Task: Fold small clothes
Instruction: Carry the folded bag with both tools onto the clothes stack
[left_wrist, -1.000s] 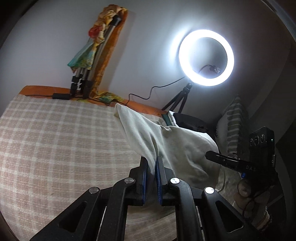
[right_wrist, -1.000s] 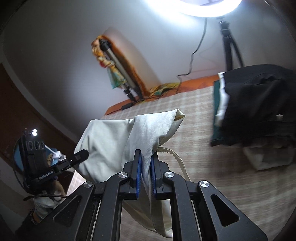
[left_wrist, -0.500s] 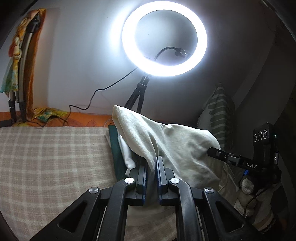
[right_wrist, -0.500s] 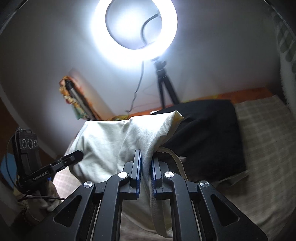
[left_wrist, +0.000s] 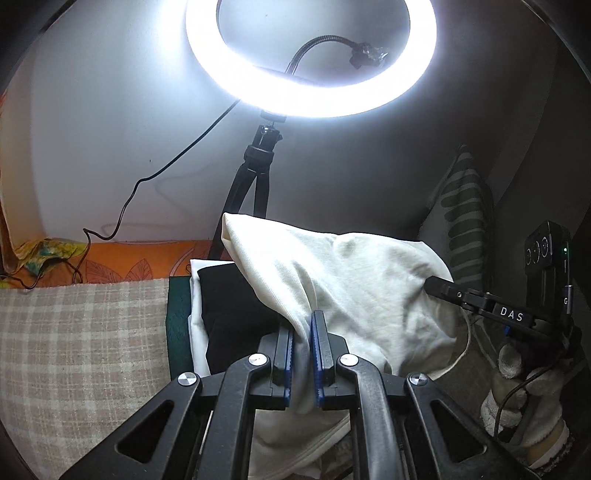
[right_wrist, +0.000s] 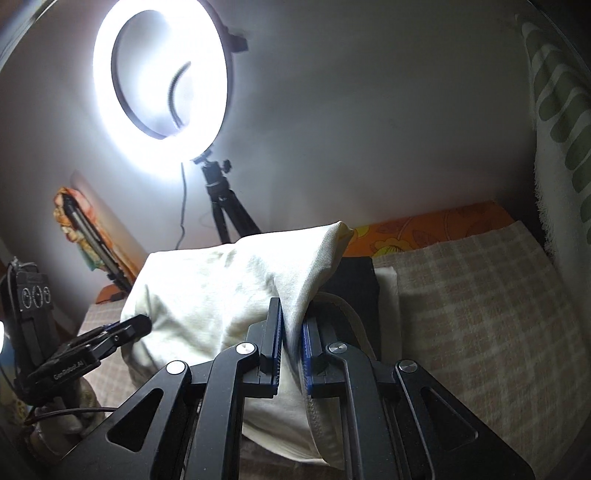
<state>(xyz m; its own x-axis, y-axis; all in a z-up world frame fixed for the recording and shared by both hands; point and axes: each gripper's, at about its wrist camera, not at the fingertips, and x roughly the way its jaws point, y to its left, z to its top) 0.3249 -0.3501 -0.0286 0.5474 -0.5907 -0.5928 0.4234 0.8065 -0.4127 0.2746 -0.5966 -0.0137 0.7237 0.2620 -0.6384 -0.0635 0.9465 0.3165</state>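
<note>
A folded cream garment (left_wrist: 351, 280) hangs between both grippers, held above the checked bed. My left gripper (left_wrist: 303, 325) is shut on its left edge. My right gripper (right_wrist: 291, 314) is shut on its right edge, and the garment (right_wrist: 221, 295) drapes leftward from it. The right gripper (left_wrist: 480, 299) also shows at the right of the left wrist view, and the left gripper (right_wrist: 122, 332) at the lower left of the right wrist view. Below the garment lies a stack of folded clothes with a black piece (left_wrist: 229, 295) on top, over white and green ones.
A lit ring light (left_wrist: 310, 62) on a black tripod (left_wrist: 251, 184) stands behind the stack against the wall. The checked bed cover (left_wrist: 74, 350) spreads left and also right (right_wrist: 480, 314). A striped pillow (left_wrist: 465, 221) leans at the right. A second tripod (right_wrist: 92, 243) leans on the wall at left.
Both grippers carried the cream garment to the right across the bed, from the open checked area to above the stack of folded clothes by the ring light. Both stayed shut on it.
</note>
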